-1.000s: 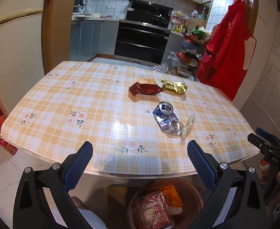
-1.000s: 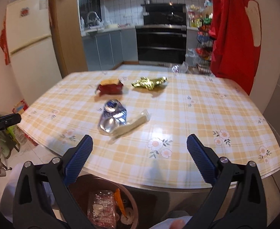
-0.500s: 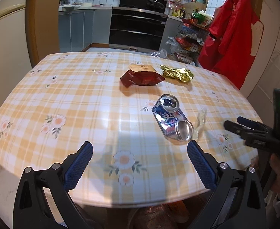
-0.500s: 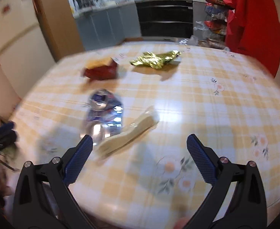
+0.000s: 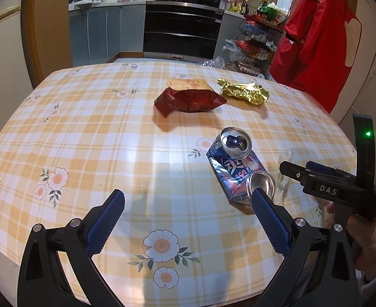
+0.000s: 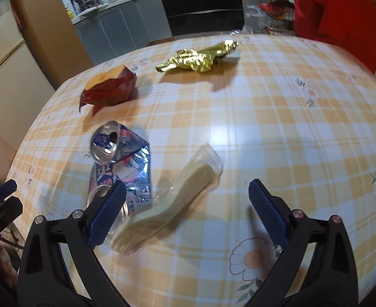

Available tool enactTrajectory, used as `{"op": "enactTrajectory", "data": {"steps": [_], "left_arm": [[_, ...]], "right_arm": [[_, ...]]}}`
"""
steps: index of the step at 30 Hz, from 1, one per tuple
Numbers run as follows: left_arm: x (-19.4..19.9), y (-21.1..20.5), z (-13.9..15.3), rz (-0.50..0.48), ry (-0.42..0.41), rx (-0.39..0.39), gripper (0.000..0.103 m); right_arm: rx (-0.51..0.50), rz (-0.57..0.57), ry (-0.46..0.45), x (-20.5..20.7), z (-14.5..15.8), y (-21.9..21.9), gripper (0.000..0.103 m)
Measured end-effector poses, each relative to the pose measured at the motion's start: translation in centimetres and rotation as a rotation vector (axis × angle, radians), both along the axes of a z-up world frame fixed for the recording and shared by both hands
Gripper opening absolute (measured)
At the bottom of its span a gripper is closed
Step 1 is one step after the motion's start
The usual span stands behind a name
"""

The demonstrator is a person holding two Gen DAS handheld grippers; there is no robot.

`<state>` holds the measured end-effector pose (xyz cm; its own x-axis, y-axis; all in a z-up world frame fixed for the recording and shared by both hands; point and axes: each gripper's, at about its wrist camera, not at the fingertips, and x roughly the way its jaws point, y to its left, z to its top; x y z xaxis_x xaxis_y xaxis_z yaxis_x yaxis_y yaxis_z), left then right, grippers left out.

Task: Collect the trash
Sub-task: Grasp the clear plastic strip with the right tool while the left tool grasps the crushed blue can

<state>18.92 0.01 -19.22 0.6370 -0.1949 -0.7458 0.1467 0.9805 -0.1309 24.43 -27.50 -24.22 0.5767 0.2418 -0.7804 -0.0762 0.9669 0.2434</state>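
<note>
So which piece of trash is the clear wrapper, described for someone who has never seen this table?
Start at the checked tablecloth with its flower prints. Near its front edge lies a crushed blue can; the clear wrapper lies right beside it, long and narrow, with a pale yellow strip inside. Unlike the red bag and the gold foil wrapper farther back, it is see-through and flat.

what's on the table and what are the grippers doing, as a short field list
surface: table with yellow plaid floral cloth
trash: crushed can; clear plastic wrapper beside it; red snack bag; gold foil wrapper
left gripper: open, nothing held, near the can
right gripper: open, jaws just been closing slightly, over the clear wrapper, not gripping
</note>
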Motion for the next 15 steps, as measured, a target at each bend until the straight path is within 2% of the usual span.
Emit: {"op": "enactTrajectory", "data": {"steps": [1, 5, 11, 13, 15], "left_arm": [[0.1, -0.1, -0.1, -0.001, 0.001, 0.003, 0.097], [0.4, -0.3, -0.3, -0.004, 0.004, 0.007, 0.097], [0.7, -1.0, -0.5, -0.019, 0.001, 0.019, 0.097], [0.8, -1.2, -0.5, -0.024, 0.000, 0.020, 0.097], [0.9, -1.3, -0.6, -0.027, 0.000, 0.024, 0.097]], "right_arm": [[0.007, -0.001, 0.007, 0.0, -0.2, 0.0, 0.084], [0.022, 0.000, 0.025, 0.2, -0.7, -0.1, 0.081], [0.014, 0.023, 0.020, 0.1, -0.8, -0.2, 0.050], [0.039, 0.037, 0.024, 0.1, -0.8, -0.5, 0.036], [0.057, 0.043, 0.025, 0.1, -0.8, -0.6, 0.032]]}}
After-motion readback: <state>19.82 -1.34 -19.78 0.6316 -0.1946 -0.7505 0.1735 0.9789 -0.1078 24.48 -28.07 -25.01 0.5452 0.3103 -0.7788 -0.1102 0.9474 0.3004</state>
